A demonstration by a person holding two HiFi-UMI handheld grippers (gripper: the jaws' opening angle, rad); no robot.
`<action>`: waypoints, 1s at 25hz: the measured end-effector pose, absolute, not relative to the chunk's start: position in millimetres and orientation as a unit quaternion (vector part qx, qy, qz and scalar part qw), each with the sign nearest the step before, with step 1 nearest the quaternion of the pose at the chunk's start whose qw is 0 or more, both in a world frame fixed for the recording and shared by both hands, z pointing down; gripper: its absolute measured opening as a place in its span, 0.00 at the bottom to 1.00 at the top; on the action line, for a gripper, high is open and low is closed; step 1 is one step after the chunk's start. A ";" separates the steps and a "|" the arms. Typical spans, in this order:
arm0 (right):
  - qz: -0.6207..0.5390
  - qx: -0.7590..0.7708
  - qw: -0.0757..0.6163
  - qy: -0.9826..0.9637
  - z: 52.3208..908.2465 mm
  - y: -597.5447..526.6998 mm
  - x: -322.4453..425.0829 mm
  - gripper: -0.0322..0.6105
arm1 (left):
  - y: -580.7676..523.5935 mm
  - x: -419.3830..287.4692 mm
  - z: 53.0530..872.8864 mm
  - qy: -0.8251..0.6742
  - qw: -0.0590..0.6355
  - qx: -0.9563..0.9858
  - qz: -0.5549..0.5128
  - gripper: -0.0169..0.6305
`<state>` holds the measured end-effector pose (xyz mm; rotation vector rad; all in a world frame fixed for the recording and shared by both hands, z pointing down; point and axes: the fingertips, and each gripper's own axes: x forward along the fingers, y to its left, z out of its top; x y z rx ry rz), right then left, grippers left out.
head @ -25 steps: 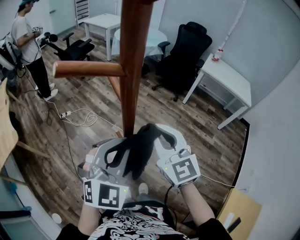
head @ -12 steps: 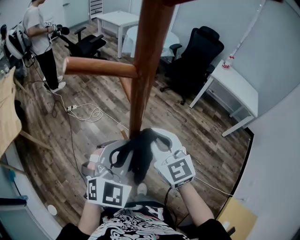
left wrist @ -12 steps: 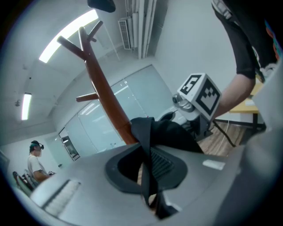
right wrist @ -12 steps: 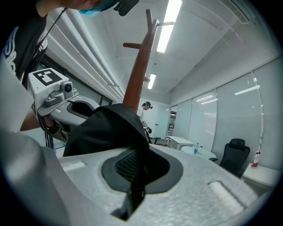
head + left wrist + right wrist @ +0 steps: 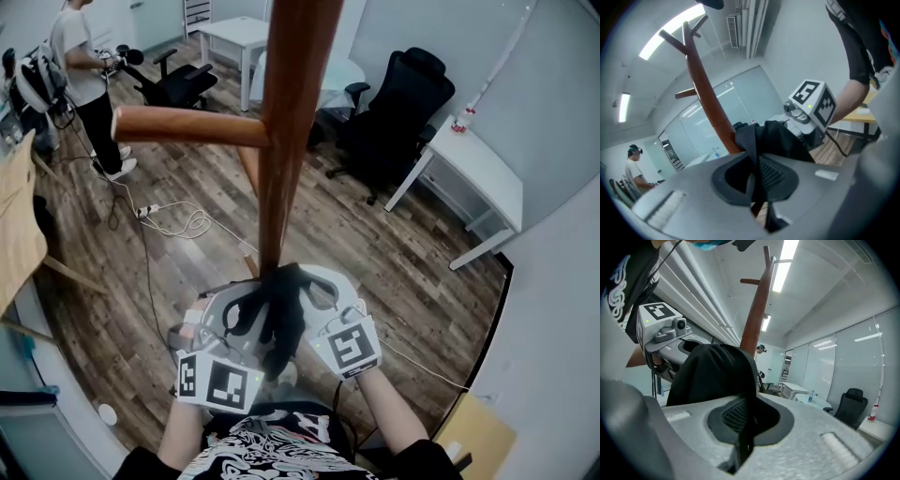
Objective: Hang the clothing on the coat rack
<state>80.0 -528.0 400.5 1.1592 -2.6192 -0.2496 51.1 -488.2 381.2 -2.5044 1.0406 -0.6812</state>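
A black garment is bunched between both grippers, just in front of the brown wooden coat rack pole. One bare peg sticks out to the left of the pole. My left gripper is shut on a fold of the black garment. My right gripper is shut on the other side of the black garment. Both gripper views look up along the pole to the pegs at its top. The cloth hides the fingertips in the head view.
A person stands at the far left beside a black chair. Another black office chair and a white desk stand at the right. White cables lie on the wood floor, and a wooden board is at the left edge.
Both grippers keep their hold on the garment and have drawn slightly closer together, near the pole. The head view has shifted a little.
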 end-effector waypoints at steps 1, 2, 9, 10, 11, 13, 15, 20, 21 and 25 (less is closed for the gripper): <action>-0.083 0.399 0.135 -0.903 403.1 -526.1 79.4 0.05 | -486.8 51.5 383.7 0.365 0.170 -0.883 -0.241 0.04; -0.081 0.398 0.137 -0.903 405.5 -524.3 79.3 0.06 | -485.3 52.3 386.0 0.363 0.168 -0.884 -0.241 0.04; -0.073 0.401 0.139 -0.903 415.5 -517.4 79.8 0.06 | -476.5 57.4 397.9 0.353 0.151 -0.894 -0.231 0.04; -0.072 0.401 0.139 -0.903 417.1 -515.5 79.1 0.06 | -474.2 57.8 399.9 0.350 0.149 -0.896 -0.229 0.04; -0.070 0.402 0.139 -0.902 418.5 -513.6 78.7 0.06 | -471.8 58.8 401.8 0.347 0.146 -0.898 -0.228 0.04; -0.066 0.403 0.140 -0.902 420.9 -511.3 78.8 0.05 | -468.4 61.7 404.8 0.341 0.143 -0.902 -0.224 0.04; -0.061 0.405 0.139 -0.902 422.1 -510.1 78.9 0.06 | -466.5 63.6 405.7 0.336 0.139 -0.905 -0.222 0.04; -0.053 0.412 0.143 -0.899 426.9 -501.2 78.8 0.06 | -459.4 65.9 408.2 0.326 0.136 -0.910 -0.216 0.04; -0.050 0.414 0.144 -0.897 427.7 -499.8 79.1 0.06 | -458.1 66.4 408.8 0.325 0.135 -0.911 -0.215 0.04; -0.044 0.440 0.139 -0.886 427.5 -498.3 84.9 0.06 | -455.5 67.3 409.0 0.321 0.131 -0.914 -0.210 0.04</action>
